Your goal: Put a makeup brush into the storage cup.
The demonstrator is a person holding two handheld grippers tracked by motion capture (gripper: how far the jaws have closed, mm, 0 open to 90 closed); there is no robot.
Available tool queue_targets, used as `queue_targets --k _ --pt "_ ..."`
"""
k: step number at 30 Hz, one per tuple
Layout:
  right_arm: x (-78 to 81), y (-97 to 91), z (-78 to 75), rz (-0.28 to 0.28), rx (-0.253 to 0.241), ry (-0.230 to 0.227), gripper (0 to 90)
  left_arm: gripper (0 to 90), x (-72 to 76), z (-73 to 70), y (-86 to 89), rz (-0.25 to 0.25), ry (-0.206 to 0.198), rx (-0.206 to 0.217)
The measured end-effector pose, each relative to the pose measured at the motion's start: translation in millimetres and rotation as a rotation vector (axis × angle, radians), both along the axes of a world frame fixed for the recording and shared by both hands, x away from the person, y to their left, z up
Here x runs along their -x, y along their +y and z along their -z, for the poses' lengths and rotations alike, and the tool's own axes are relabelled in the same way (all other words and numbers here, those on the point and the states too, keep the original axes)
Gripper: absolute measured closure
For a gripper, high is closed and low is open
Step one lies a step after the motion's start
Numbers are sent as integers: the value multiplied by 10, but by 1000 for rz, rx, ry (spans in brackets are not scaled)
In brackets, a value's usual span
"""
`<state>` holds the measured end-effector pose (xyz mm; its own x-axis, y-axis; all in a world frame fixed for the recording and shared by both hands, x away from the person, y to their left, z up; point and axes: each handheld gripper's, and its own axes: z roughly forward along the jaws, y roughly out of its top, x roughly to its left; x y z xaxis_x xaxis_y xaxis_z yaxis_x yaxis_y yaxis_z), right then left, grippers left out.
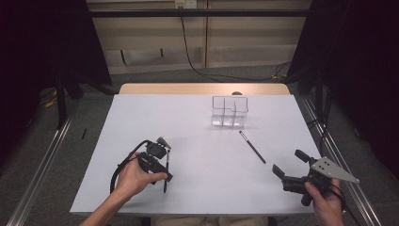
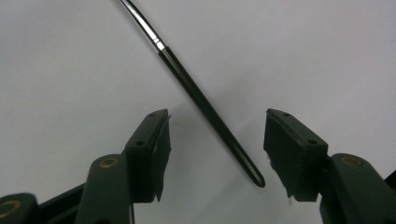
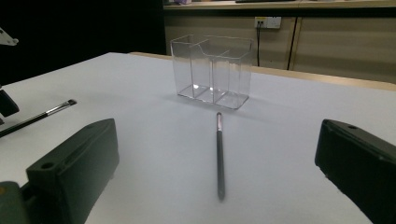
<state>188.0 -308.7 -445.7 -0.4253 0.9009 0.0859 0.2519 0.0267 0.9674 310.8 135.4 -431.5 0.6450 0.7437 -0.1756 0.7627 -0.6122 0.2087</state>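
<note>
Brush handle point(image 2: 205, 105) lay flat on the white surface point(image 1: 202, 160) between the jaws of the left gripper point(image 2: 215, 144), its dark looped end nearest the camera and its silver ferrule running away toward the top of the left gripper view. The step in hand looked like the pick-up of this near brush point(image 1: 166, 170), which sat well short of the clear organiser point(image 1: 229, 112) on the person's left side. The jaws stood partly apart, one pad on either side of the handle and neither touching it, so nothing was gripped yet. The next move, by my reading, called for the jaws to close squarely across the thin shaft while pressed low to the surface, since so slim a handle could roll or slip out from between the pads.

The left hand point(image 1: 134, 178) held its gripper tipped steeply down over the brush, forearm coming in from the near edge of the surface. The right hand point(image 1: 324, 197) held the right gripper point(image 1: 288, 165) near the right-hand corner, roughly level and aimed toward the organiser. Its jaws stood wide open and empty. A second brush point(image 3: 219, 154) lay on the surface between that gripper and the organiser, close in front of the organiser's compartments, its handle pointing back at the gripper.
</note>
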Motion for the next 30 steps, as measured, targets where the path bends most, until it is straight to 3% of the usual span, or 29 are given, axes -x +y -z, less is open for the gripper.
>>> queue_targets --k 6,10,16,19,22,27,28,29,30 --pt "0 0 1 -1 -1 1 0 456 -29 43 -39 -8 18 -31" --pt "0 0 2 -8 0 4 0 481 -9 57 -99 21 -20 -65" --pt "0 1 2 -14 3 1 0 528 2 85 -123 8 -8 -61" --pt "-2 5 4 -13 3 3 0 566 -15 105 -131 -17 15 -61" --pt "-3 9 7 -10 8 5 0 662 -36 109 -168 -16 3 -119" --pt "2 6 7 -11 7 6 0 733 -62 116 -145 -16 11 -119" --pt "2 6 7 -11 7 6 0 733 -54 117 -152 -13 4 -126" --pt "-1 7 8 -12 9 8 0 732 -7 121 -196 -6 -29 -153" --pt "-1 7 8 -12 9 8 0 736 -7 121 -196 -6 -29 -153"
